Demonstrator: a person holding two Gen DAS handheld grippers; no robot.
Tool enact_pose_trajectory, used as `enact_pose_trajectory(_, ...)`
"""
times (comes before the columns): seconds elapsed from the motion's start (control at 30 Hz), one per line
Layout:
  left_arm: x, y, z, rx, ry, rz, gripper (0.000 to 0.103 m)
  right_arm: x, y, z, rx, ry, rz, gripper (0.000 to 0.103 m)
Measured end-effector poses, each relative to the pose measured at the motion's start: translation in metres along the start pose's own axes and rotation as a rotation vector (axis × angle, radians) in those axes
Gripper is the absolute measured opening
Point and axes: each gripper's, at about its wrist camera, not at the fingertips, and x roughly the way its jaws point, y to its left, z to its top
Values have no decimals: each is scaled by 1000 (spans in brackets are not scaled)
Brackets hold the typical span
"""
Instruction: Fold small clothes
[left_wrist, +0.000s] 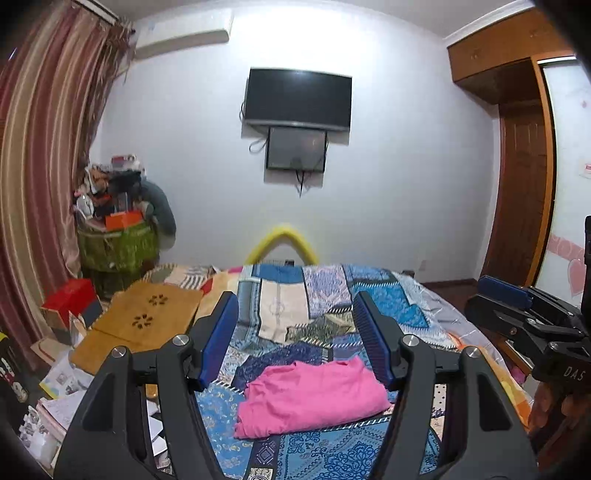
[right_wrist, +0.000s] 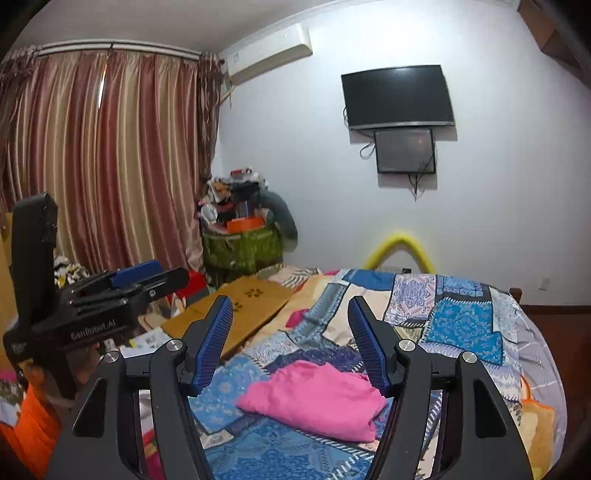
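1. Two tools, both mine to answer for: the left tool (left_wrist: 295, 343) has its jaws spread with nothing between the blue pads, and the right tool (right_wrist: 291, 343) is likewise parted and empty. Both are lifted clear above the bed (left_wrist: 388, 295), pointing across it toward the far wall.

2. The task's thing, a pink garment (left_wrist: 314, 397), lies on the patchwork bedspread near the bed's near edge, roughly midway between its left and right sides. It looks already doubled over into a loose, rounded packet, with a soft bulge at its left end.

3. I judge the step in hand to be either a last tidy fold or a release and retreat. From here I cannot tell whether another fold is wanted.

4. To do it well, I would bring both tools down level on the garment's two near corners, pinch only the top layers, and carry them over together so the edges meet squarely. Uneven height would twist the packet.

5. The bedspread is itself loose and patterned; I would keep the pads from catching it along with the cloth.

6. Containers: a green basket (right_wrist: 242, 247) stands in the room's corner beyond the bed's far left corner, heaped above its rim with mixed goods, an orange box (right_wrist: 245, 224) among them. A red box (left_wrist: 70, 297) sits beside the bed's left edge; its contents are hidden.
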Motion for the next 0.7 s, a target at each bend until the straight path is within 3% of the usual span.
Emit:
enact_pose_trajectory(0.1,-8,-3,-3,-6,-23,-4,67,-8,1,-3,26,-18,-15,66)
enact_pose_trajectory(0.2,-14,-3,-5,-15,-30,-22,72,-13,1,-7,32,-23,-39,78)
enact_pose_trajectory(0.4,-18,-6,-9,-15,-45,-2,91,-19,1,-11,38,-15,-85,91)
enact_pose_trajectory(0.47,-18,-7,-10,-14,-45,0,97,-20,0,-11,36,-14,-101,101)
enact_pose_trajectory(0.7,-18,-15,-14,10,-45,16,102,-25,2,-13,28,-16,-129,102)
